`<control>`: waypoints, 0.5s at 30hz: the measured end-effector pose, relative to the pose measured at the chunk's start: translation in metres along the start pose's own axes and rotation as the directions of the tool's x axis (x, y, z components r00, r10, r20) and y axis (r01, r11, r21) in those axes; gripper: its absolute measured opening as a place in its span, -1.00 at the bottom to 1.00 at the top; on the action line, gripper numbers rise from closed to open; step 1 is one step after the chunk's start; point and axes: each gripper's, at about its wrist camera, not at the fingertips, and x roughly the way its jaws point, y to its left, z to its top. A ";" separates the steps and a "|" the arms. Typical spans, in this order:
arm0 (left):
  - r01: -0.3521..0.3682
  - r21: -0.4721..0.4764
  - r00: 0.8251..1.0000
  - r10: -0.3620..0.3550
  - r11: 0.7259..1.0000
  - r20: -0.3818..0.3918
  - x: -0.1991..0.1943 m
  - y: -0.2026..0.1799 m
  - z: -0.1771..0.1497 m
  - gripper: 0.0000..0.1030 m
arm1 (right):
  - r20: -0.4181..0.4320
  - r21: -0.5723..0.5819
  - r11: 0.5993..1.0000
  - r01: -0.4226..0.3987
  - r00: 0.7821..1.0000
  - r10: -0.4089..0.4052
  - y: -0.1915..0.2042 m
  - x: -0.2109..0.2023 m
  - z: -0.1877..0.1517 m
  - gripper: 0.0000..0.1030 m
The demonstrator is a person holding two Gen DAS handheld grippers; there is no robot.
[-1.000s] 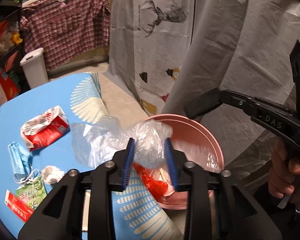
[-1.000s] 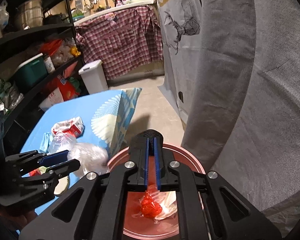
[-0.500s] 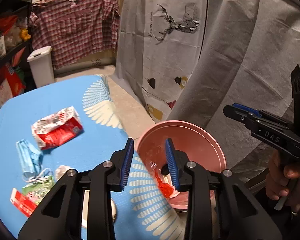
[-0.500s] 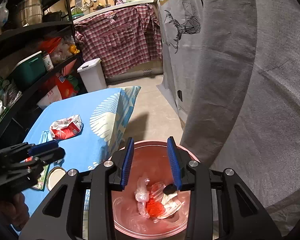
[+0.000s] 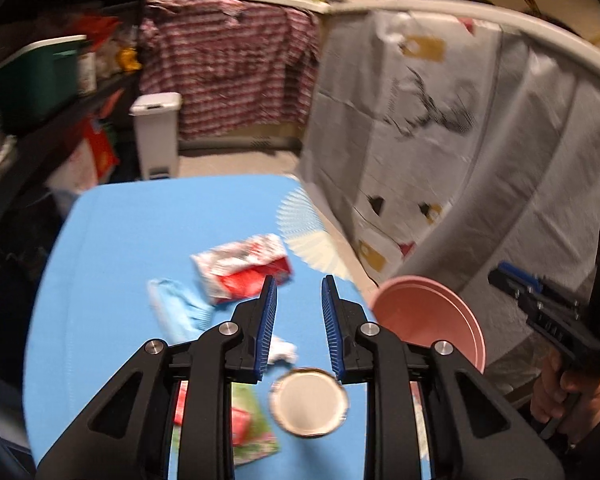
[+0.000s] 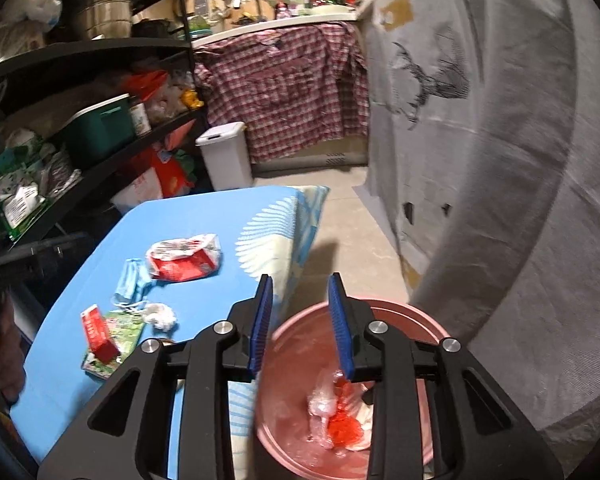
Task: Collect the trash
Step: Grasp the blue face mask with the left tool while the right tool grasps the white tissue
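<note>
**Both grippers empty, bag now in the pink bin**

Nearest in the left wrist view, the left gripper [image 5: 298, 322] with blue ribbed pads has its jaws apart and closing, with nothing between them. A second ago a crumpled clear plastic bag sat between those pads over the bin; that bag [image 6: 320, 402] now lies inside the round pink plastic bin [image 6: 432, 326], on top of a red scrap and white paper. The left gripper has since swung away from the bin and now points over the blue tablecloth [image 5: 140, 232].

Just below its fingertips lies a round metal jar lid [image 5: 309, 402], with a small white crumpled tissue [image 5: 282, 350] beside it. A green and red flat packet [image 5: 252, 424] lies partly under the gripper body. Further out are a light blue face mask [image 5: 178, 310] and a crushed red and white carton [image 5: 244, 272]. The bin stands off the table's right edge.

In the right wrist view, the right gripper [image 6: 300, 324] hangs over the bin's near-left rim, its jaws apart and closing on nothing; a second ago they were pressed together. The bagged trash sits below and slightly right of its fingertips, not touching them.

Beyond stand a white lidded pedal bin [image 6: 224, 156], dark shelves and a checked cloth.
</note>
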 end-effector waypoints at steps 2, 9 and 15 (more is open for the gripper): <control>-0.019 -0.028 1.000 0.019 0.999 0.022 -0.011 0.020 0.004 -0.55 | 0.000 -0.015 1.000 -0.015 1.000 0.015 0.010 0.002 0.000 -0.50; -0.061 -0.079 0.997 0.064 0.995 0.033 -0.024 0.064 0.009 -0.61 | -0.013 -0.042 0.993 -0.114 0.993 0.113 0.049 0.018 0.003 -0.70; -0.102 -0.081 0.995 0.102 0.992 -0.005 -0.010 0.085 0.002 -0.63 | -0.059 -0.083 0.977 -0.195 0.980 0.191 0.089 0.046 -0.004 -0.71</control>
